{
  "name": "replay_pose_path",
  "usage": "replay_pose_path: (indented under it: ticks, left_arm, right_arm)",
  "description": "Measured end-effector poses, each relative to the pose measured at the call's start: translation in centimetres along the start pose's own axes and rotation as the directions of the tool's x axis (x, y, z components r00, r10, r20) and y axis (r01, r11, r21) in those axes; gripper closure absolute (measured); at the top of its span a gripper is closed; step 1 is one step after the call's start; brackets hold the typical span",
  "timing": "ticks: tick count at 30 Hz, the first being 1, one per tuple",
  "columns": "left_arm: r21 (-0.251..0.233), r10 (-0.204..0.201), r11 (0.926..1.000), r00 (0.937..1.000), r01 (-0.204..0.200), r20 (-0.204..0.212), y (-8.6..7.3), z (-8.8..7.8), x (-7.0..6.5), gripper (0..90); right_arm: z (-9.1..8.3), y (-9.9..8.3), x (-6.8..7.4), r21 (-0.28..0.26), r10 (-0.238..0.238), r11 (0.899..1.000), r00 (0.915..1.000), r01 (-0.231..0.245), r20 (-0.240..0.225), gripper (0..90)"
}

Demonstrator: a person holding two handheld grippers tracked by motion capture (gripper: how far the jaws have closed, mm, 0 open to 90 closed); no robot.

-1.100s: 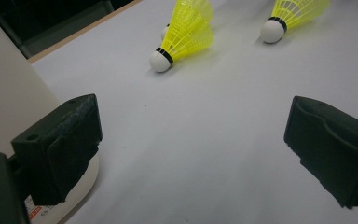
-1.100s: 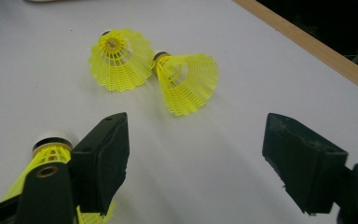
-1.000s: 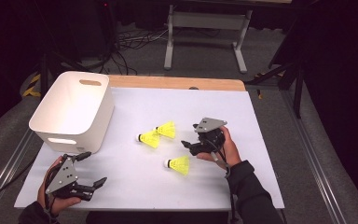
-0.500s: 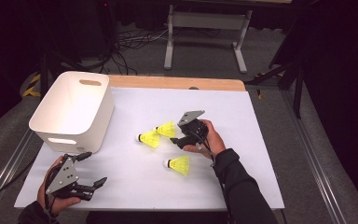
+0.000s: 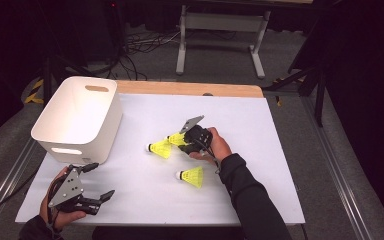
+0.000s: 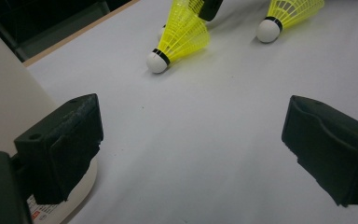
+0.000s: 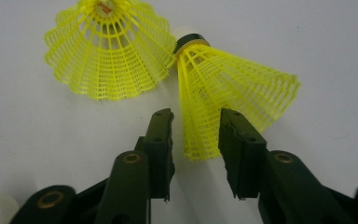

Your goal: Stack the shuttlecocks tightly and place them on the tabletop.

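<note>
Three yellow shuttlecocks with white cork tips lie on the white table. In the high view two of them (image 5: 161,148) (image 5: 176,138) lie together at mid-table, and a third (image 5: 192,176) lies nearer the front. My right gripper (image 5: 184,143) is at the pair. In the right gripper view it (image 7: 196,135) is open, with its jaws narrowly either side of one shuttlecock's skirt rim (image 7: 228,88); the other shuttlecock (image 7: 109,60) lies just beyond. My left gripper (image 5: 101,180) (image 6: 191,135) rests wide open near the front left, holding nothing.
A white bin (image 5: 80,120) with handle cut-outs stands at the table's left, its wall (image 6: 4,93) close beside my left gripper. A wooden strip (image 5: 190,89) runs along the far table edge. Metal table legs and cables lie on the floor beyond.
My right gripper has moved left across the table to the pair of shuttlecocks and now straddles one skirt. The left gripper has stayed put.
</note>
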State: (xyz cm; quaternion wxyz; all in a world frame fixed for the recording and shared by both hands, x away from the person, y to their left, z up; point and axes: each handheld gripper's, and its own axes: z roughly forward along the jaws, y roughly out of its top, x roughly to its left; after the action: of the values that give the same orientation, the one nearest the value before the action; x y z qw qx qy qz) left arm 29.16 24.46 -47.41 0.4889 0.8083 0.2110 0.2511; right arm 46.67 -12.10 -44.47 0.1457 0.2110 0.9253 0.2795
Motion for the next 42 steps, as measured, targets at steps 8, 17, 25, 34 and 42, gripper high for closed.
replay_pose_path:
  ticks: [8, 17, 25, 34, 42]
  left_arm:
    - [0.002, 0.001, 1.0, 1.0, -0.001, 0.005, 0.0, 0.0, 0.0, 5.9]
    - [0.008, 0.005, 1.0, 1.0, -0.005, 0.003, 0.0, 0.2, -0.1, 5.8]
    - [0.007, 0.006, 1.0, 1.0, -0.006, 0.0, 0.0, 0.2, -0.1, 5.8]
    - [-0.004, 0.005, 1.0, 1.0, -0.005, 0.003, 0.0, 0.1, -0.1, 5.7]
    - [0.0, 0.003, 1.0, 1.0, -0.003, 0.006, 0.0, 0.2, -0.1, 5.6]
  right_arm:
    - [0.3, 0.0, -0.1, 0.004, 0.011, 1.0, 0.9998, -0.011, 0.019, 88.2]
    - [-1.4, -0.3, -0.4, -0.038, 0.029, 0.999, 0.9992, -0.028, 0.029, 89.6]
    - [-3.2, -1.0, 0.1, -0.064, 0.023, 0.998, 0.9994, -0.021, 0.025, 89.7]
    - [-5.0, -2.1, 0.5, -0.078, 0.002, 0.997, 1.0, -0.003, -0.009, 89.6]
    - [-6.0, -2.5, 1.4, -0.096, -0.031, 0.995, 0.9989, 0.027, -0.034, 89.6]
